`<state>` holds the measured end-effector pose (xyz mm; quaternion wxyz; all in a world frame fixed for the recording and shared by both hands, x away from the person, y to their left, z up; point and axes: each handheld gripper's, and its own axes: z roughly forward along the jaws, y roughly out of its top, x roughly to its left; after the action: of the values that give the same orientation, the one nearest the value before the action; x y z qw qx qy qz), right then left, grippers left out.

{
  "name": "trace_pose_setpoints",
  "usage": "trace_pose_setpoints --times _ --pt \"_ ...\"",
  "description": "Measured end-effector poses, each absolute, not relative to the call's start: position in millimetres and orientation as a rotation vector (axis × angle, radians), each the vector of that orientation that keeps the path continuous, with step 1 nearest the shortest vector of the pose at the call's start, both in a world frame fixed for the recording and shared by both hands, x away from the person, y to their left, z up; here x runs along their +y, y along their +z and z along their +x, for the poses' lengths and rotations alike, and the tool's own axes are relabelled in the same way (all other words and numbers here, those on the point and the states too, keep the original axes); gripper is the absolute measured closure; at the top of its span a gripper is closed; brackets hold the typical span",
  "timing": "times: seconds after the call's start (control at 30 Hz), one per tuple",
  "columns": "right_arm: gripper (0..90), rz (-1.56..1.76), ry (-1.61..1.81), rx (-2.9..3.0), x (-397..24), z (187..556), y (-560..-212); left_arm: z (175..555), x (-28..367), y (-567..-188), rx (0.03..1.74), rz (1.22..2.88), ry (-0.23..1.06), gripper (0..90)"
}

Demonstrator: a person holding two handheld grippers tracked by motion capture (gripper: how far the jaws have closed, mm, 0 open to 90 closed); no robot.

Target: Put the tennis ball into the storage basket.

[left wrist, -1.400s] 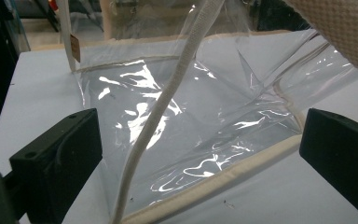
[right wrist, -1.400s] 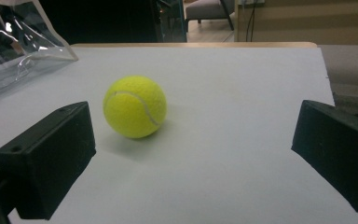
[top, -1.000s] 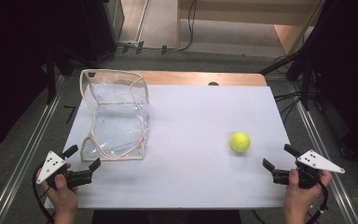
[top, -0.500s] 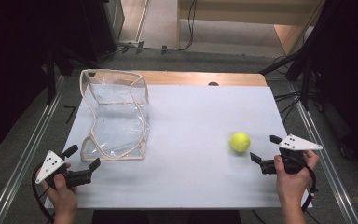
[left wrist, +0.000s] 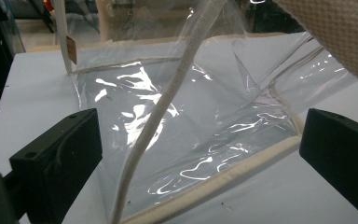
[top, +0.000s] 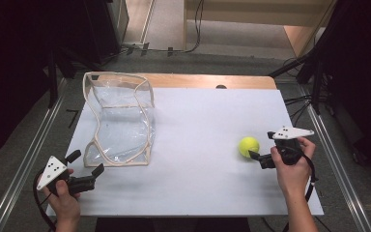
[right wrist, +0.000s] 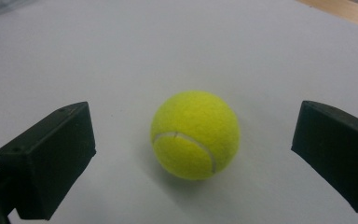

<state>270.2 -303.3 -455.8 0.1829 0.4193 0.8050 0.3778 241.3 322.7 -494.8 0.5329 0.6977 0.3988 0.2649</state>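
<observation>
Tennis ball (top: 248, 145), bright yellow-green, rests on the right half of a white bench (top: 198, 169), and it is what the work here centres on. Reading from left to right: at the near left corner, a hand holds the left tongs (top: 85, 168), jaws spread wide and gripping nothing. They point at a clear plastic bag (top: 121, 121) with cream fabric trim, which stands open and crumpled on the left side of the bench, just beyond them. In the left gripper view the bag (left wrist: 191, 121) sits between and beyond the two open jaws, its trimmed bottom edge lying on the bench and a cream strap crossing in front of the plastic. The middle of the bench is bare white. Further right lies the ball, well apart from the bag. Just beside it, on its right, a second hand holds the right tongs (top: 257, 159), jaws spread and aimed at the ball without touching it. In the right gripper view the ball (right wrist: 195, 135) sits centred between the two black jaws with a gap on each side. The ball is likely light, with a fuzzy felt cover that grips well and a springy body that gives a little under pressure. Being round, it may roll if nudged from one side, so the jaws should probably close evenly across its widest part
</observation>
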Motion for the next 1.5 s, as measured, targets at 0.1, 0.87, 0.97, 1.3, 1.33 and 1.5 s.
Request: trace_pose_setpoints --times 0.1,0.87,0.97,1.3,1.33,1.5 --pt "0.0 1.174 1.059 2.292 -301.1 274.1 -456.0 241.1 322.8 -494.8 0.949 1.664 0.629 0.0" --pt "0.0 1.145 0.913 2.476 -279.5 305.4 -455.8 241.3 322.7 -494.7 0.949 1.664 0.63 0.0" --pt "0.0 1.15 0.89 2.504 -278.0 308.5 -457.9 241.3 322.8 -494.7 0.949 1.664 0.629 0.0" --pt "0.0 1.209 0.809 2.552 -276.0 316.3 -463.3 241.3 322.7 -494.7 0.948 1.664 0.629 0.0" --pt "0.0 1.211 0.801 2.559 -275.6 317.0 -463.6 241.3 322.7 -494.7 0.948 1.664 0.629 0.0" --pt "0.0 1.246 0.767 2.578 -274.0 320.6 -466.4 241.3 322.7 -494.6 0.947 1.664 0.628 0.0"
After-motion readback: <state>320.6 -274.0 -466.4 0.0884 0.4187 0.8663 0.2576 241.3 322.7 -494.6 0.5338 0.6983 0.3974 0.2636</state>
